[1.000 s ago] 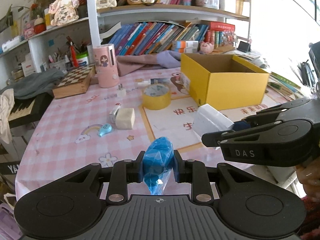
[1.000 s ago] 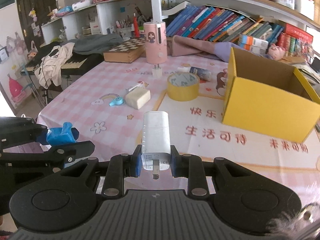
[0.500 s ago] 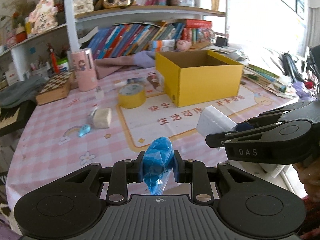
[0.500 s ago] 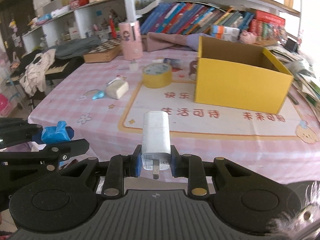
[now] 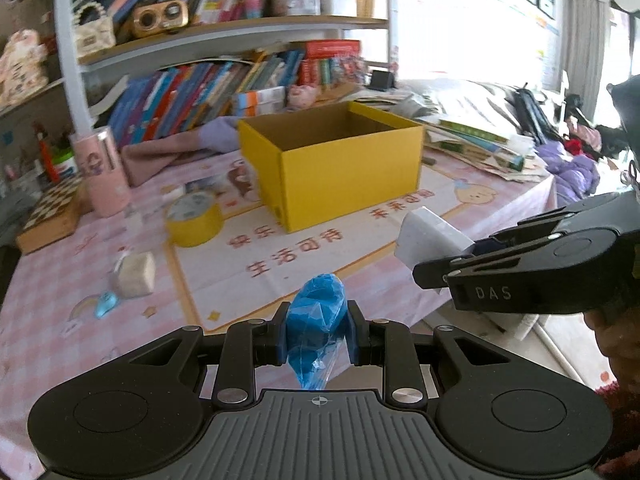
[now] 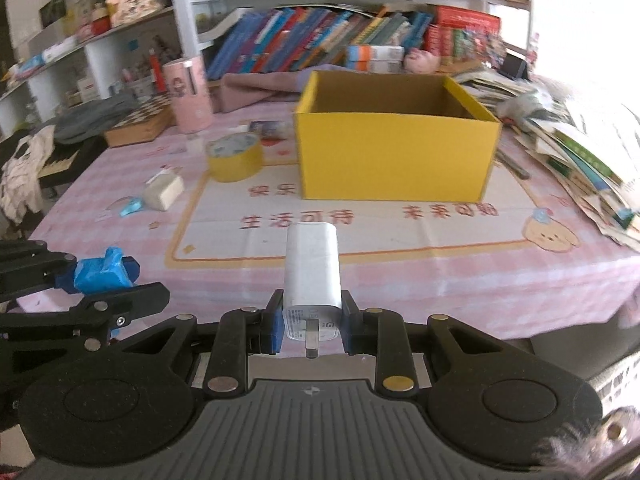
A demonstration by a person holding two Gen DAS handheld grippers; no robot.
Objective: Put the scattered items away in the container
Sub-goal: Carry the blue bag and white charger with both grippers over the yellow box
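We see an open yellow box standing empty-looking on the tablecloth, a crumpled blue packet and white charger held above the near edge.

Two matte black handheld tools, basically twins

Each one has a ribbed grey-black plate at the bottom of its own view, flanked by two big round black lobes with a shallow circle pressed into each. Skinny black link arms run inward from there, pinned with shiny silver screws, and end in short fingers with blue pads. The left tool has a tiny crosshair mark on the plate edge, and so does the right tool. Seen side-on from the left wrist, the right tool's body carries "DAS" in pale letters. A reddish knit sleeve peeks in at the corner there.
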